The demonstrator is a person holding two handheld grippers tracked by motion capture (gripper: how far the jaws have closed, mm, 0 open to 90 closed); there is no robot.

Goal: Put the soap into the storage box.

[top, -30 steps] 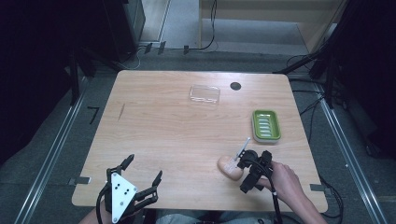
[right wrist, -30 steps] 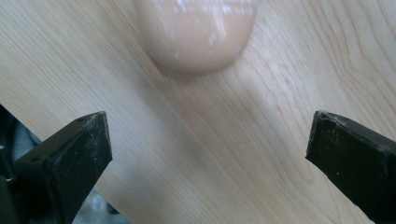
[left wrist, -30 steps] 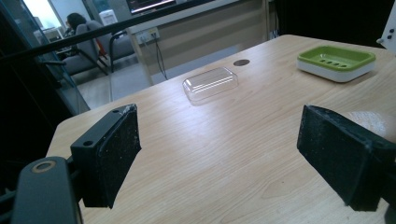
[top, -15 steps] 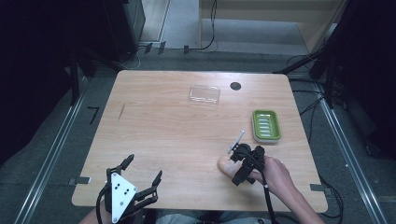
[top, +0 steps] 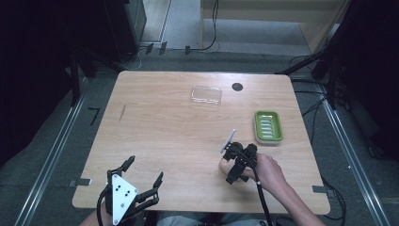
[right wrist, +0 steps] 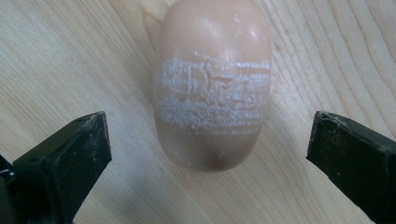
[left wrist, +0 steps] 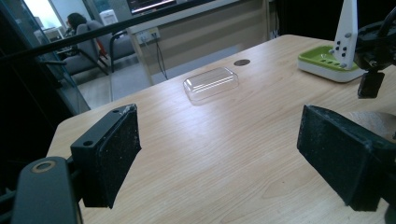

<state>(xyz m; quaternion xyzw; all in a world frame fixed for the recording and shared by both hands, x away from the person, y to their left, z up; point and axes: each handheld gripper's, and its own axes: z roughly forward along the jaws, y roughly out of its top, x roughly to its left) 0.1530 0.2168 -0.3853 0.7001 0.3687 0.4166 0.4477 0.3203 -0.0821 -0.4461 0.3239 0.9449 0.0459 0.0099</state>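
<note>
- Right gripper view: a peach-coloured bar of soap, oval with a chalky white band across its middle, lies flat on the wood between the 2 black jaws of the right gripper. Its long axis runs straight away from the gripper, so the jaws face its 2 long sides. The jaws stand wide, each with bare wood between it and the soap.
- High view: the soap sits at the near right of the table, just left of the right gripper, which hangs over it. That hand is by far the nearer.
- The left gripper rests at the near-left edge, well apart from the soap, jaws spread wide and empty; the left gripper view confirms the gap.
- Judgement: a close on the soap looks likely, and the glossy rounded sides could slip.
- The green soap dish lies just beyond the right hand; a clear plastic lid and a dark round hole sit at the far side.
- The table is pale wood; dark floor, cables and metal rails surround it.
</note>
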